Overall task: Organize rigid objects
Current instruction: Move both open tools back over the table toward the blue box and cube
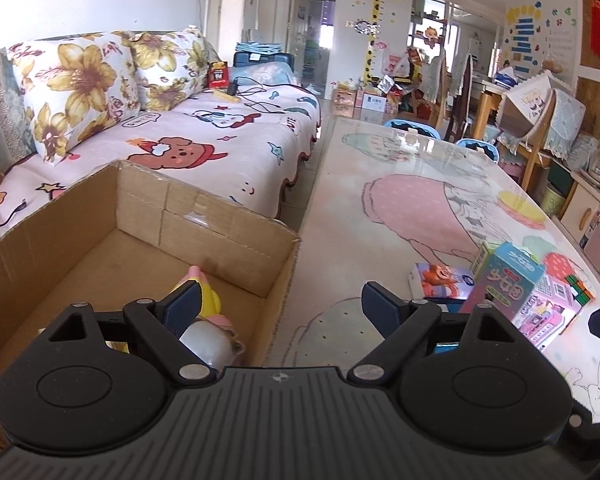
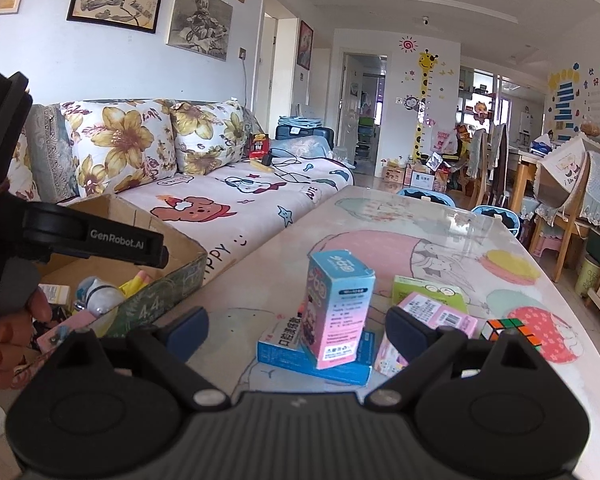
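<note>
Right tongs (image 2: 296,326) agape, empty | left tongs (image 1: 282,306) agape: "GenRobot.AI" | sofa cover (image 2: 260,216): "HAPPY"

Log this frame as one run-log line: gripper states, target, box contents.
left gripper: open, empty, over cardboard box | right gripper: open, empty, facing upright blue carton | box: toys inside | Rubik's cube: on table

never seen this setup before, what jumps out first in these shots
The tall blue and pink box standing on a flat blue box on the table, straight ahead of the open right gripper. To its left, a cardboard box already holding toys sits by the cartoon-print sofa. A Rubik's cube lies right of the boxes.
</note>
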The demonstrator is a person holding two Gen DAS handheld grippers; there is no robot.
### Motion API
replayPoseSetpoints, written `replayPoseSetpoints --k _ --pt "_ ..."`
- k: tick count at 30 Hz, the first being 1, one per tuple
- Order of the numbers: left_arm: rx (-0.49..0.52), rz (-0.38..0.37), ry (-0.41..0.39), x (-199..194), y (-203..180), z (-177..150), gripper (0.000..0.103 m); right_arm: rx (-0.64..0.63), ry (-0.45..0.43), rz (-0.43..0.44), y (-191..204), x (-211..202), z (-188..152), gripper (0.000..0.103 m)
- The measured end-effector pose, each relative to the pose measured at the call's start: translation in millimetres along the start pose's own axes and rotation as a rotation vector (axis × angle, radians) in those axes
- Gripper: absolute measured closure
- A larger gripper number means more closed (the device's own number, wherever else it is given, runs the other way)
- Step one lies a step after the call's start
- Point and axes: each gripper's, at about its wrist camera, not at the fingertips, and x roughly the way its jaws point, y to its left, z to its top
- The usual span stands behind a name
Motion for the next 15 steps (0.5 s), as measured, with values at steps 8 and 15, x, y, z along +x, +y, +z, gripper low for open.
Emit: replayPoseSetpoints --k 8,15 --pt "0.072 -0.031 0.007 6 -8 -2 0.000 0.046 0.005 -0.053 -28 -6 -7 0.008" --pt "0.127 -0.053 0.016 7 -11 -5 0.000 0.075 0.007 -0.094 -55 -11 -13 0.008"
